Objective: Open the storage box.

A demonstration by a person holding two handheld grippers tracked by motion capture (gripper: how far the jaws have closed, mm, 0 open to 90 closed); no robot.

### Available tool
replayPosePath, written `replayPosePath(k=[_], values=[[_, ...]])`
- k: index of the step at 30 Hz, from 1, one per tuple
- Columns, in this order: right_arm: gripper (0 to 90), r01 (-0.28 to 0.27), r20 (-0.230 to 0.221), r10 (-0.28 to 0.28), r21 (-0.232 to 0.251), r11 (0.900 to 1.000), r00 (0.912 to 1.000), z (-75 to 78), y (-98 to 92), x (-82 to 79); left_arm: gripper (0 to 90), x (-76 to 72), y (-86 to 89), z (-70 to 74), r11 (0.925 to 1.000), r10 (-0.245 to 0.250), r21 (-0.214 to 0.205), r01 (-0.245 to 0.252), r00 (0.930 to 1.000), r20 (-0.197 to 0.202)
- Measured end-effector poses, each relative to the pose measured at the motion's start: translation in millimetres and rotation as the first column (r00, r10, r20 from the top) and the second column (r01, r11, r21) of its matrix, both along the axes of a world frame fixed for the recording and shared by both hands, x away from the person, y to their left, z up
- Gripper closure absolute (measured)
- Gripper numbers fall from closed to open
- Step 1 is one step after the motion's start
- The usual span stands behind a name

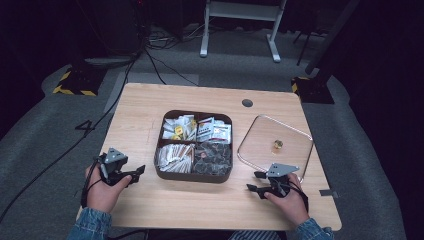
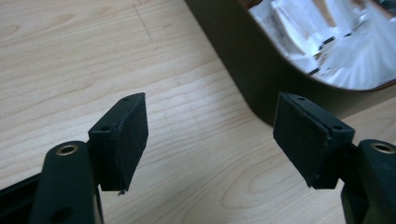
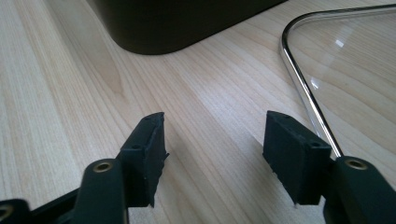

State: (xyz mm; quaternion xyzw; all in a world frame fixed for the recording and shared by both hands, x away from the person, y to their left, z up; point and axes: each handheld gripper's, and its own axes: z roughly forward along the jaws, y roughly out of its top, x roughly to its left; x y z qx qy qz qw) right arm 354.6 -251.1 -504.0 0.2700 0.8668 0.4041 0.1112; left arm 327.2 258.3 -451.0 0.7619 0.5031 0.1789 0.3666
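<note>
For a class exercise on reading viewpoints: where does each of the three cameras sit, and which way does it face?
High view: above the person's side, facing forward and down on the table; both hands show.
Left gripper view: rides the left gripper, facing the compartment box; open jaws show.
Right gripper view: rides the right gripper, facing the glass lid; open jaws show.
Both gripper views share the box.

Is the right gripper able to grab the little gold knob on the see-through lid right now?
Probably yes. The right gripper is open and empty, right at the near edge of the clear lid. The gold knob stands in the lid's middle with nothing on top or in between.
</note>
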Motion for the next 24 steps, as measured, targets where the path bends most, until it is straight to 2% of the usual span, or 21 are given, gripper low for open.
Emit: replayPosePath(k=[2, 9, 15, 18, 24], values=[[36.2, -0.01, 0.018, 0.01, -0.021, 0.9997, 0.9998, -0.2, 2.4, -0.9, 26.9, -1.1, -2.4, 5.1, 0.9999, -0.009, -0.006, 0.009, 0.9999, 0.008], [35.7, -0.015, 0.02, 0.015, -0.022, 0.9997, 0.9997, -0.4, 3.3, -0.8, 26.7, 2.3, -6.7, 17.4, 0.9993, -0.013, -0.034, 0.014, 0.9994, 0.032], [35.9, -0.017, 0.019, 0.017, -0.02, 0.9997, 0.9997, -0.5, 3.2, -0.6, 27.0, 9.6, -17.9, 34.7, 0.998, -0.027, -0.055, 0.031, 0.9974, 0.067], [36.1, -0.017, 0.02, 0.017, -0.02, 0.9997, 0.9997, -0.5, 3.3, -0.7, 27.0, 13.8, -23.1, 39.0, 0.9974, -0.031, -0.062, 0.036, 0.9963, 0.08], [36.2, -0.018, 0.019, 0.019, -0.019, 0.9996, 0.9996, -0.5, 3.3, -0.7, 27.1, 19.2, -29.0, 40.3, 0.9976, -0.035, -0.057, 0.04, 0.996, 0.082]])
